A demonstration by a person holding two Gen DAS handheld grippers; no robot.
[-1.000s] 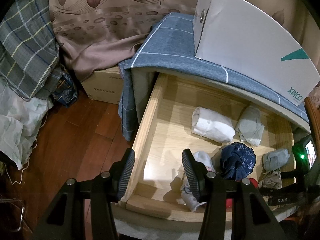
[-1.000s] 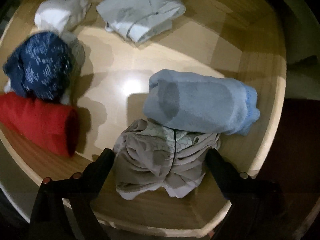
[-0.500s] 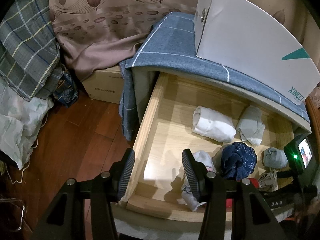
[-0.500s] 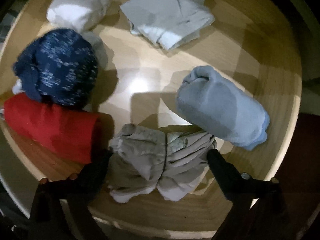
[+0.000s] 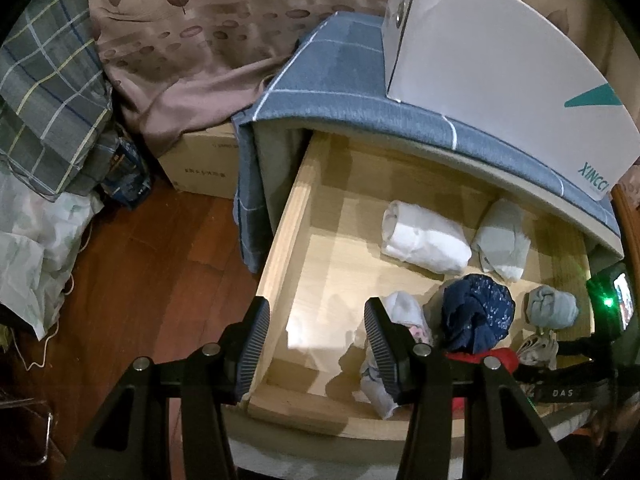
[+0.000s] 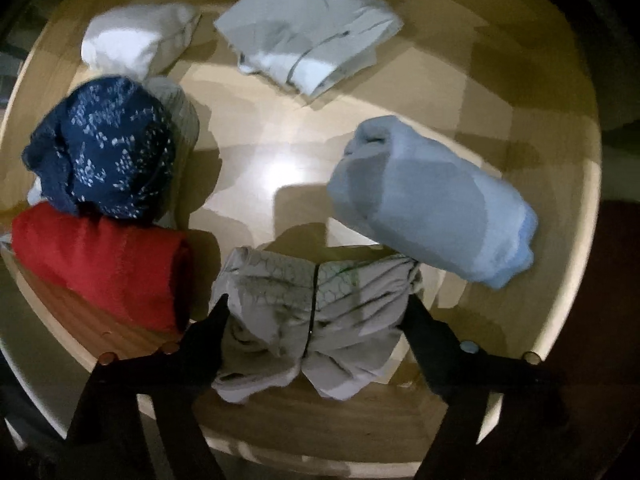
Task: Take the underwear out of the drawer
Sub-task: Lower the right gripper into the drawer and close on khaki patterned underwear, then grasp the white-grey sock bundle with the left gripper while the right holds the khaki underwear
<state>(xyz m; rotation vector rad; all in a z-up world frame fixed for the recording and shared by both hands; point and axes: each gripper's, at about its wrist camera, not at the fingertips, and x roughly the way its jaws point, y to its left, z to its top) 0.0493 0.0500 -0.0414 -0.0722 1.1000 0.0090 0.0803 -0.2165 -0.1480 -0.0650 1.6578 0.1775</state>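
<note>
Pale wood drawer point(image 5: 288, 232) pulled out over red-brown wood floor point(image 5: 132, 272). On drawer bottom, seen frm right wrist view: white roll point(image 6: 136, 40) & pale grey folded piece point(image 6: 316, 40) at back; navy speckled bundle point(image 6: 104, 148) at left, touching red roll point(image 6: 100, 264) in front of it; light blue roll point(image 6: 432, 200) at right; grey patterned underwear point(image 6: 312, 312) nr front wall, just beside red roll, its upper right edge meeting the blue roll. Middle of bottom bare, lit by glare.
</note>
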